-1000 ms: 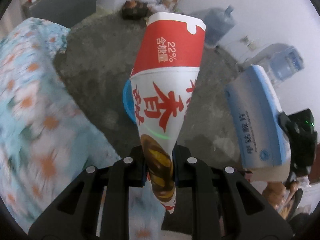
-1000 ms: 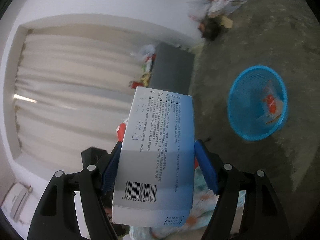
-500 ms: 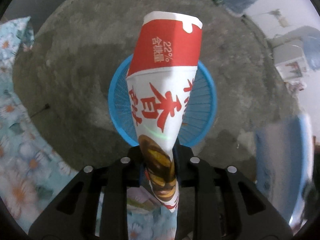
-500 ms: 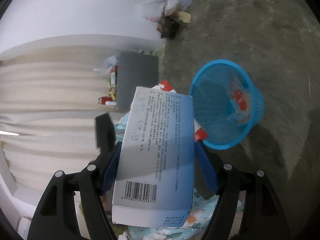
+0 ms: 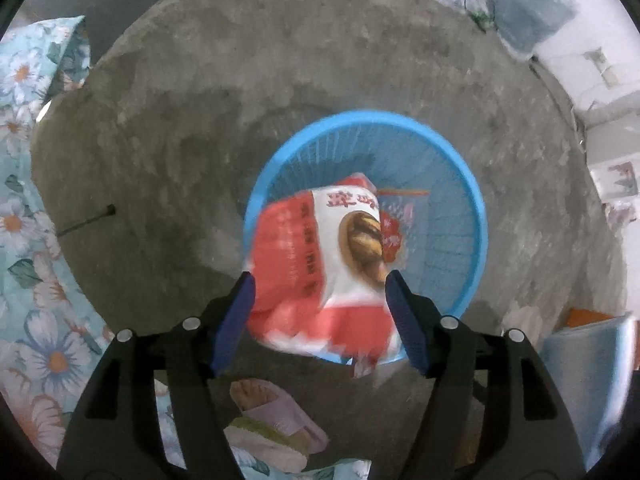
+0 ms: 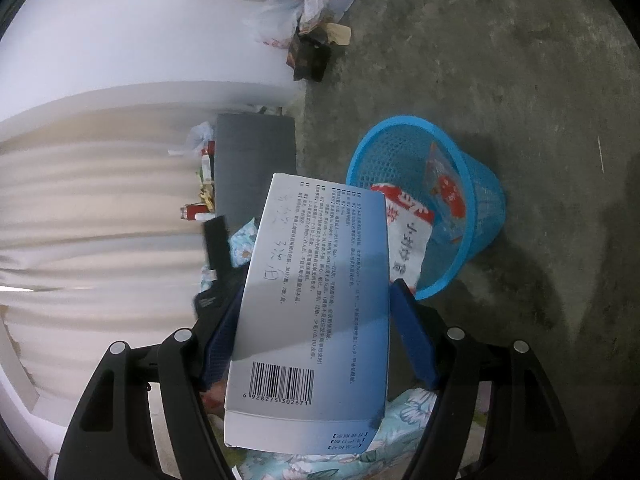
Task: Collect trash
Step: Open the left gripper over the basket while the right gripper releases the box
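My left gripper (image 5: 322,314) points straight down over a blue mesh basket (image 5: 472,184) on the concrete floor. Its jaws are opening, and a red and white snack wrapper (image 5: 320,256) is blurred between the blue pads (image 5: 236,312), loose and dropping toward the basket. From the right wrist view the same wrapper (image 6: 408,232) hangs at the rim of the basket (image 6: 480,208), which holds another red wrapper (image 6: 448,192). My right gripper (image 6: 318,336) is shut on a blue and white carton (image 6: 312,312) with a barcode, held left of the basket and above the floor.
A floral bedsheet (image 5: 28,208) runs along the left. A foot in a slipper (image 5: 268,408) stands just below the basket. A grey cabinet (image 6: 256,156) and a heap of bags (image 6: 316,44) sit by the wall; water jugs (image 5: 532,8) stand far right.
The left gripper came down over the basket and its jaws spread, letting the wrapper slip free. The right gripper sank closer to the basket, still gripping the carton.
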### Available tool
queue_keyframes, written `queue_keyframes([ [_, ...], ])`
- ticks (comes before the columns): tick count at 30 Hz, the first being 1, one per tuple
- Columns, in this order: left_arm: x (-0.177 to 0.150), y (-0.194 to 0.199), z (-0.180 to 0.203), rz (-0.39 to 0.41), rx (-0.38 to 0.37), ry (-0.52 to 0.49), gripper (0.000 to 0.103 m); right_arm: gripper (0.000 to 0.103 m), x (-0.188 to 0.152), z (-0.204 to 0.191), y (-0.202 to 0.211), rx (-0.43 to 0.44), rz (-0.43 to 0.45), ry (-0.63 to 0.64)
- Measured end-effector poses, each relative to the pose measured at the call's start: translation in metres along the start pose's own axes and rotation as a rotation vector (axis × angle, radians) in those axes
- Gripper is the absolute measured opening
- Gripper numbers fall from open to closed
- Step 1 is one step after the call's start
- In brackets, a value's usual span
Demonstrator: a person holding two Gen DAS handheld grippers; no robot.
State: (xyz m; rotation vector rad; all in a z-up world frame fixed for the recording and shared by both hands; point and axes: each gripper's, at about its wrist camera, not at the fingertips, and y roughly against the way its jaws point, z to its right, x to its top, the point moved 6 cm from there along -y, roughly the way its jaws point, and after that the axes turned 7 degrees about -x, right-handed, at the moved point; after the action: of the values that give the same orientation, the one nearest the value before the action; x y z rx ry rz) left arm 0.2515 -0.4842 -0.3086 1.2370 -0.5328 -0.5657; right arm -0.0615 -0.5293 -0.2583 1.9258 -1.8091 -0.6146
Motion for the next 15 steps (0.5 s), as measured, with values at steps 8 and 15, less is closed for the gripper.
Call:
queue_keyframes([
  [8, 0.003, 0.054, -0.006, 0.126, -0.091, 0.037, 0.064, 0.07, 0.005, -0.001, -0.025, -0.012, -0.018, -0.009],
  [15, -0.016, 0.153, -0.013, 0.294, -0.2, 0.051, 0.064, 0.07, 0.008, -0.001, -0.051, -0.032, -0.051, -0.019],
])
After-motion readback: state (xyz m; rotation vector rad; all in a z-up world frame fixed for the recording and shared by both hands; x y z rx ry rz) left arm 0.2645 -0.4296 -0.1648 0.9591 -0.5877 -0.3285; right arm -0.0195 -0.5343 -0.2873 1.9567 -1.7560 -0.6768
